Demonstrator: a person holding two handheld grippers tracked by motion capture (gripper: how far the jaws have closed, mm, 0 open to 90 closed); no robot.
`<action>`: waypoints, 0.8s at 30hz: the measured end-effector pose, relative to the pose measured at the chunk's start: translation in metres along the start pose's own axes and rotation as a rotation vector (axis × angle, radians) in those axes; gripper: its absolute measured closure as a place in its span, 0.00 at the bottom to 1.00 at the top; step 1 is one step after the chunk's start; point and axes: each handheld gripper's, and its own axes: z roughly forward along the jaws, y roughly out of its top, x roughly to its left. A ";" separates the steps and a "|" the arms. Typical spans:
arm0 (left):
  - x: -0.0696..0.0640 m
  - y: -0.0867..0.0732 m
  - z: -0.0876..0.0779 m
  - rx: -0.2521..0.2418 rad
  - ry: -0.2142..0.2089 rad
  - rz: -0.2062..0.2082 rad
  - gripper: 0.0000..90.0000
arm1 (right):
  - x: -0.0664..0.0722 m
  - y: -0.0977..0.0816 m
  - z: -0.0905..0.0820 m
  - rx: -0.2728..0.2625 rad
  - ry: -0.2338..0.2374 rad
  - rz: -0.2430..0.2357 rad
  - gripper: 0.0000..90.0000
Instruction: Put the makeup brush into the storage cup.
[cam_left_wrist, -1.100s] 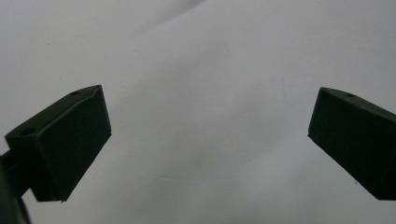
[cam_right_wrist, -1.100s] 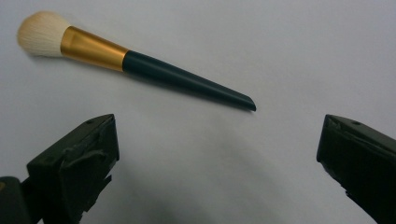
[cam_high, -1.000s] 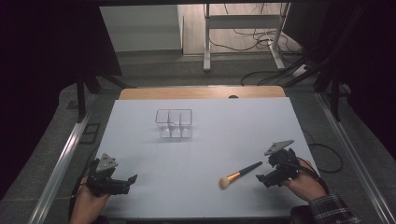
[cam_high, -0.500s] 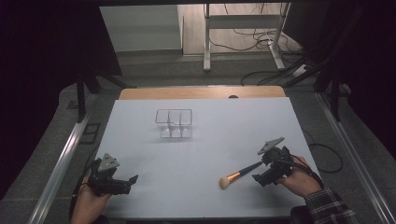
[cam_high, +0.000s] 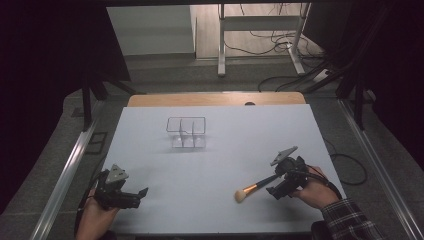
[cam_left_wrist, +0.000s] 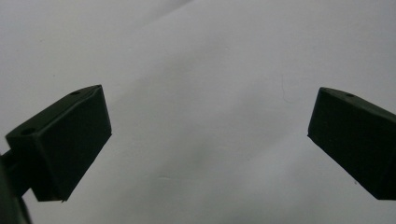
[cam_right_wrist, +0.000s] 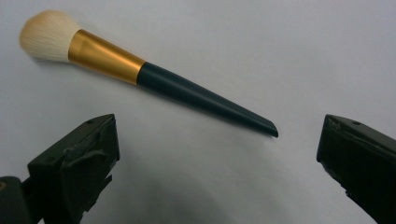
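Closing in on the makeup brush, the right gripper has slid toward the near table edge since a second ago.

Right gripper (cam_right_wrist: 219, 154) hovers with its jaws spread wide and nothing between them; the tapered tail of the makeup brush (cam_right_wrist: 154, 81) lies just ahead of the gap, flat on the white table (cam_high: 225, 150), angled with its pale bristle head pointing away toward the left gripper's side. It looks light and stiff along the dark handle, smooth and likely slippery at the narrow tip, soft only at the bristles. The thicker handle near the gold ferrule seems the surest hold. Left gripper (cam_high: 131, 196) rests at the near-left corner, jaws wide over bare table. A clear divided organizer (cam_high: 186, 132) stands well apart, farther back.
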 end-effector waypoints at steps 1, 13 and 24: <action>0.000 0.000 0.000 0.000 0.000 0.000 0.00 | 0.001 0.002 0.001 0.001 0.005 -0.002 0.00; -0.001 0.001 0.001 0.007 -0.003 0.008 0.00 | 0.008 0.014 0.007 0.008 0.022 -0.014 0.00; -0.002 0.001 0.002 0.009 -0.005 0.013 0.00 | 0.015 0.028 0.013 0.017 0.033 -0.040 0.00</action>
